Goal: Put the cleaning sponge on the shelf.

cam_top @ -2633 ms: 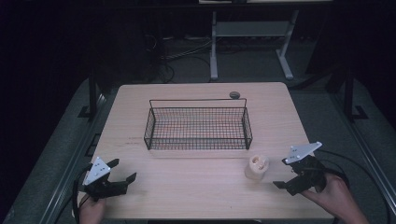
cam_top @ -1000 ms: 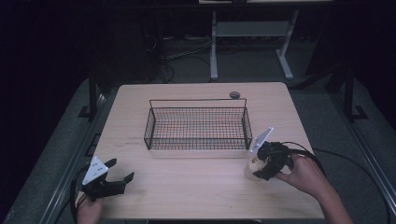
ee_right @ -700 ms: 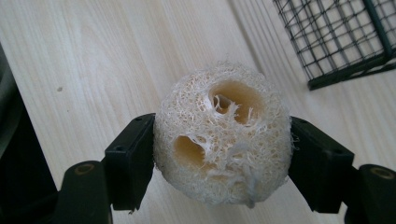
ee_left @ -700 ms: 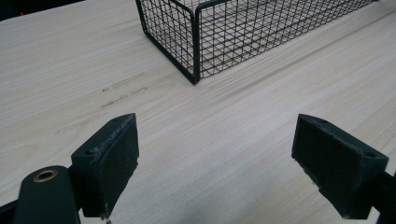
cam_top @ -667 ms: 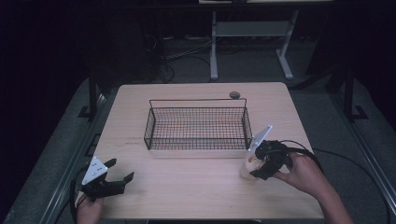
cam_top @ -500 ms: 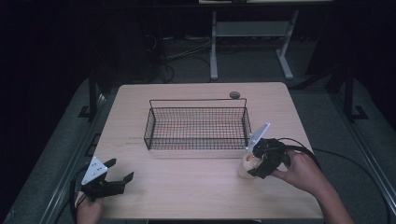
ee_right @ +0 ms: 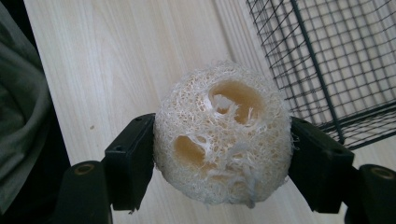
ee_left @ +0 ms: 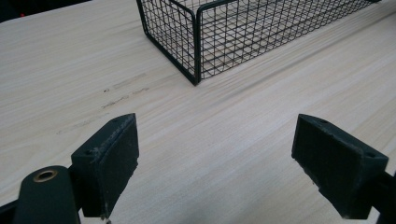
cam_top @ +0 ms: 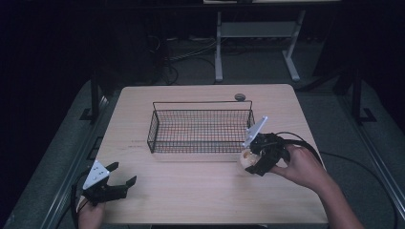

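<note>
Right gripper (cam_top: 252, 162) moved in, fingers now pinching loofah (ee_right: 223, 133); left gripper (cam_top: 125, 183) fingers spread.

A pale wooden table (cam_top: 200, 191) stands in a dark room, faint scuff marks (ee_left: 123, 91) on its top near the left side. A small dark round object (cam_top: 239, 97) (too small to identify) sits at the table's far edge. Beyond it, a light metal stand (cam_top: 255, 43) rises from the grey floor (cam_top: 334, 102), with cables (cam_top: 191, 59) trailing nearby.

Wire basket (cam_top: 200, 129) on wooden table (cam_top: 200, 191)
</note>
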`<action>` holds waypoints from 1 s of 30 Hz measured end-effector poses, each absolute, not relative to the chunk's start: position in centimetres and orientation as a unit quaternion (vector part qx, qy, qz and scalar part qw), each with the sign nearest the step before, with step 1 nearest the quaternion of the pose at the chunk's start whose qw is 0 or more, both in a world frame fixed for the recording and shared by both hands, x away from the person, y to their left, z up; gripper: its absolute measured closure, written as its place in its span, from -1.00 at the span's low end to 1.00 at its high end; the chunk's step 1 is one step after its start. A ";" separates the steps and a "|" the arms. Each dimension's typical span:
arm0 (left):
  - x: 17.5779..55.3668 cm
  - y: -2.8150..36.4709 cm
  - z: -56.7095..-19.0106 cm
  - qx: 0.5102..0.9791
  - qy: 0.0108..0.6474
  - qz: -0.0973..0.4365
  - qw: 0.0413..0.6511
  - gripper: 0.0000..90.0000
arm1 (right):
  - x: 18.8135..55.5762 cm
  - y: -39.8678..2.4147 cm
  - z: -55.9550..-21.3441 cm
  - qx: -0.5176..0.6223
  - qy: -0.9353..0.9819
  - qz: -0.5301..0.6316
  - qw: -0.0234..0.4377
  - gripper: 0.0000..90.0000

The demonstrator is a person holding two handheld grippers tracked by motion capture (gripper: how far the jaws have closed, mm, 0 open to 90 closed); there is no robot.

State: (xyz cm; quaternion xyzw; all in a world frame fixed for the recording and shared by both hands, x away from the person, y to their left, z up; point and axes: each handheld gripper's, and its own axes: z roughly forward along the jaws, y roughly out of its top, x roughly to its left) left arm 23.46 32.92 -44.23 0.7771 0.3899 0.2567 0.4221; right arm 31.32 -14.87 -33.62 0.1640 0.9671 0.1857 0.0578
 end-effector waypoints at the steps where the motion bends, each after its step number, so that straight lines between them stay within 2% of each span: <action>1: 23.5 32.9 -44.2 0.778 0.390 0.257 0.420 -0.69 | 31.4 -14.7 -33.4 0.162 0.967 0.187 0.058 -0.36; 30: 23.4 33.5 -44.2 0.774 0.395 0.262 0.420 -0.69 | 35.3 -10.8 -29.5 0.143 0.968 0.196 0.058 -0.36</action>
